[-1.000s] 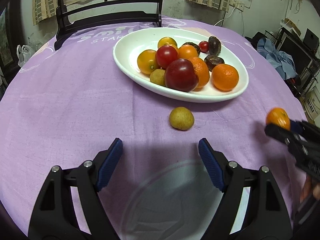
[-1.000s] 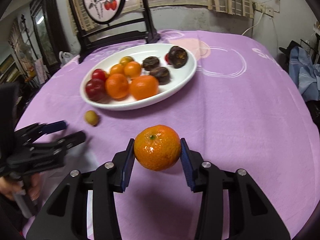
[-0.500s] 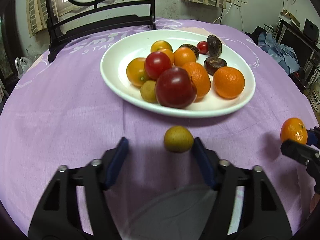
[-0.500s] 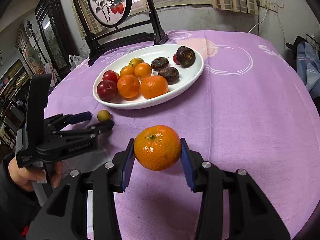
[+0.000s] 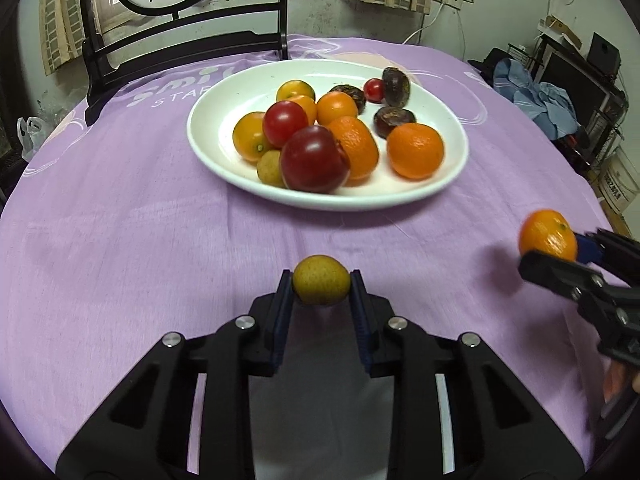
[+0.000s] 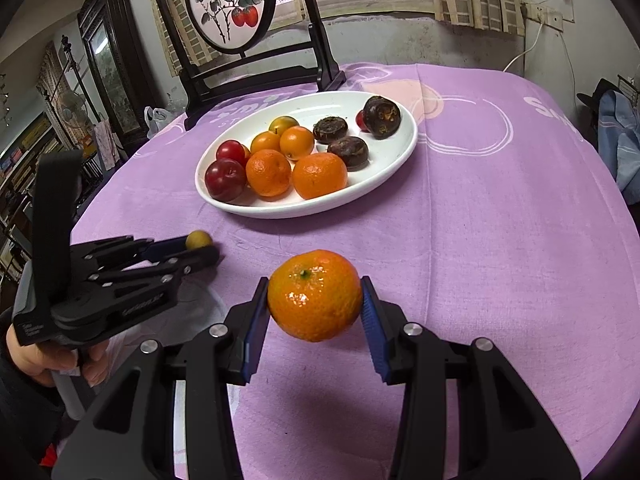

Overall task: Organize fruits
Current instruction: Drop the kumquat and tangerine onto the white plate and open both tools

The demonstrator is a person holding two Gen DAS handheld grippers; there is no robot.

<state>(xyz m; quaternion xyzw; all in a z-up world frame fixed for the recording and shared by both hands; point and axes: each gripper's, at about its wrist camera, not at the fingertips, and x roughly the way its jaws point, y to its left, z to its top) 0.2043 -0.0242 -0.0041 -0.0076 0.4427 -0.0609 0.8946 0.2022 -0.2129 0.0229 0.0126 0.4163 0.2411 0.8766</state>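
My left gripper is shut on a small yellow-green fruit, just above the purple cloth in front of the white plate. It also shows in the right wrist view, held by the left gripper. My right gripper is shut on an orange mandarin and holds it above the cloth; in the left wrist view the mandarin is at the far right. The plate holds mandarins, red plums, yellow fruits and dark brown fruits.
A black wooden stand with a round painted panel stands behind the plate at the table's far edge. Purple cloth covers the round table. Clothes and boxes lie beyond the table's right side.
My left gripper moved forward around the small yellow-green fruit and closed on it. My right gripper kept hold of the mandarin and moved a little toward the plate.
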